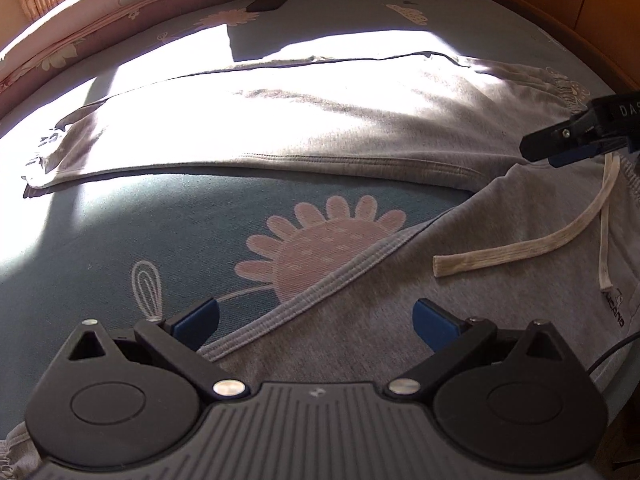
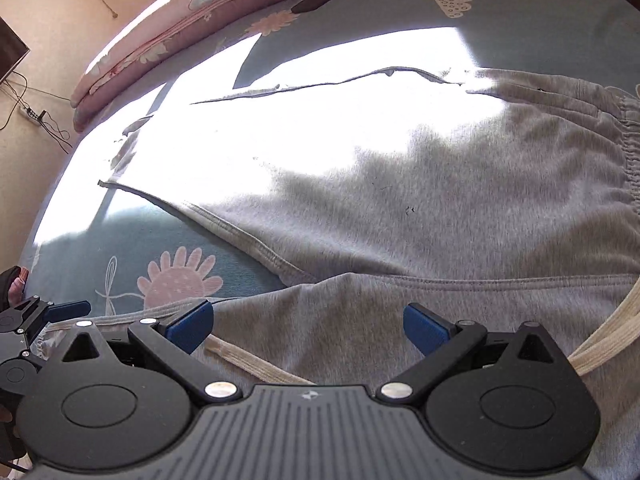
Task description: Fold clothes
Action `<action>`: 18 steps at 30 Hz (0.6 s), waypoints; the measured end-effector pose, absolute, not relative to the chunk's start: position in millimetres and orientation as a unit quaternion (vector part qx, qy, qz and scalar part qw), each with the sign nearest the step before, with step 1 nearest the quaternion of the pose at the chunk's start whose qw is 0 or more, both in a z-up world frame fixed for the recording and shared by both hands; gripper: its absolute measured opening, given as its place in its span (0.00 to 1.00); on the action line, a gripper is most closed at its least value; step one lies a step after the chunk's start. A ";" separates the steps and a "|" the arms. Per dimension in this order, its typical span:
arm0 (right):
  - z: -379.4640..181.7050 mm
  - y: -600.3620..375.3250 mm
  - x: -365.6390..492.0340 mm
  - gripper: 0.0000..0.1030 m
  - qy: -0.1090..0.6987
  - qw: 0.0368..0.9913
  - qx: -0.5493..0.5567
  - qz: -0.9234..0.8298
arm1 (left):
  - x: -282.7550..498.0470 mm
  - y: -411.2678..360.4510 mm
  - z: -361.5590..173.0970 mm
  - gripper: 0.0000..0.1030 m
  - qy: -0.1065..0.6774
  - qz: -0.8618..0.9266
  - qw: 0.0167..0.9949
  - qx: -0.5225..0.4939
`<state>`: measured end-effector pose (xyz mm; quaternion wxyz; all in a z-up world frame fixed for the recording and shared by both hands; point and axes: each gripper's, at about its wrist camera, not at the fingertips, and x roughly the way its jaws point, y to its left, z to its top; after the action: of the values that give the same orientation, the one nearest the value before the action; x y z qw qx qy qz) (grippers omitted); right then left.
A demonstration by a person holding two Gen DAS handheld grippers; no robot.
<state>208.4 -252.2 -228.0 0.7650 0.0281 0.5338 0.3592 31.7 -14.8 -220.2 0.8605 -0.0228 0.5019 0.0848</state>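
**Grey sweatpants spread on the bed, both grippers empty**

Blue-padded fingers of the left gripper (image 1: 316, 322) stand wide apart with nothing between them, hovering above one leg of the grey sweatpants (image 1: 340, 128). Between the jaws lies that leg's ribbed inner seam, running diagonally away to the right. Just beyond the jaws, the teal bedsheet (image 1: 120, 232) shows a pink flower print (image 1: 320, 244) partly covered by the leg. Ahead and to the right of the jaws, a cream drawstring (image 1: 520, 248) lies loose on the fabric near the waist. Farther out, the other leg stretches across the sheet in strong sunlight.

From the right wrist view, the right gripper (image 2: 308, 326) is likewise spread wide and holds nothing; its jaws sit over the crotch area, with the drawstring (image 2: 256, 364) passing under the left finger (image 2: 190, 326) and looping past the right one. Ahead lies the seat of the sweatpants (image 2: 440, 208), its gathered elastic waistband (image 2: 630, 160) far to the right. Beyond, a folded floral quilt (image 2: 192, 0) rests at the bed's far edge.
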 end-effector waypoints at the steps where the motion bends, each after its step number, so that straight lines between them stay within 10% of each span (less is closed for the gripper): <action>1: -228.4 -243.1 213.2 0.99 0.535 0.763 0.031 0.362 | 33.0 -10.0 -220.7 0.99 0.501 0.087 0.861 -0.027; 18: -240.4 -106.7 233.4 1.00 0.546 0.724 -0.017 0.421 | 52.3 66.1 -219.3 0.99 0.479 0.115 0.868 -0.062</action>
<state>233.4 -106.7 -240.4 0.7237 -0.0168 0.5462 0.4215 52.3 66.1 -219.3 0.8681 -0.0619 0.4789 0.1151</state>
